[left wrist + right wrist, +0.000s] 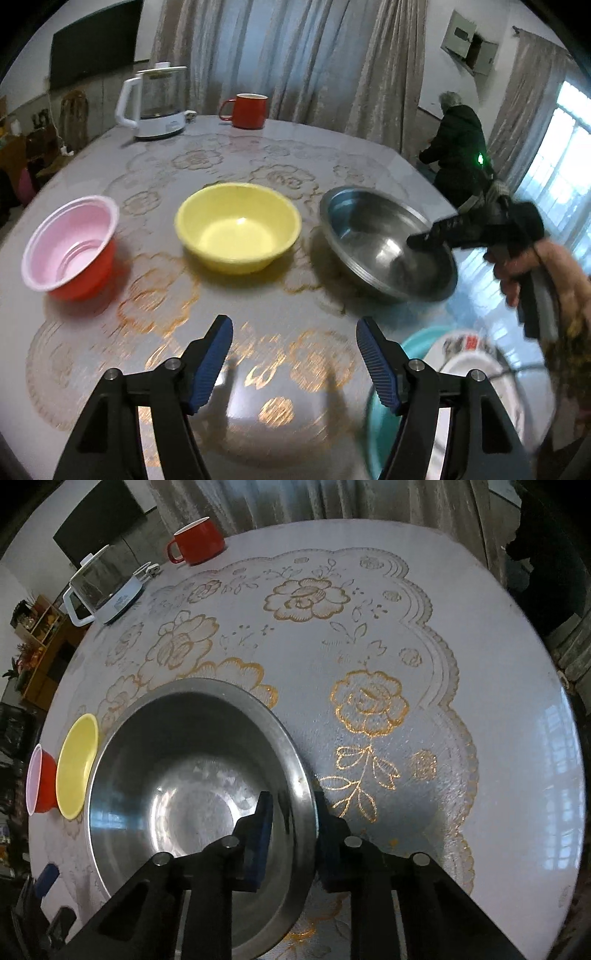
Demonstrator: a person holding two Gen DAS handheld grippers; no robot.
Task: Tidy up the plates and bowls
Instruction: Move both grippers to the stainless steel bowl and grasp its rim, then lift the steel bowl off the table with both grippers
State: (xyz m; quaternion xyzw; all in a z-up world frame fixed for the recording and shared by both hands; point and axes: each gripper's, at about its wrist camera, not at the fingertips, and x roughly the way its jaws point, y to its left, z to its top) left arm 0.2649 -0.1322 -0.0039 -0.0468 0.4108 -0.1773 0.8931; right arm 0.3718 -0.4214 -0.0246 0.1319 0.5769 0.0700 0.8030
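Three bowls stood in a row across the table (280, 310), which was covered by a pale cloth with gold flower patterns. The red bowl (70, 247), pink inside, was farthest to the left, the yellow bowl (238, 227) sat in the middle, and the steel bowl (384, 243) lay to the right, near the table's edge and close beside the yellow one. The right gripper (291, 834) had its fingers closed on the steel bowl's rim, one blue pad inside the bowl and the other outside against the wall; the left wrist view showed the same gripper reaching in over the bowl's near right side, held by a hand (535, 273). From that view the steel bowl looked tilted, though blur made it hard to tell whether it rested flat on the cloth. The left gripper (295, 365) hovered over the near part of the table with its fingers spread wide and nothing between them. At the far side stood a kettle (155, 103) and a red mug (247, 110), well apart from the bowls.
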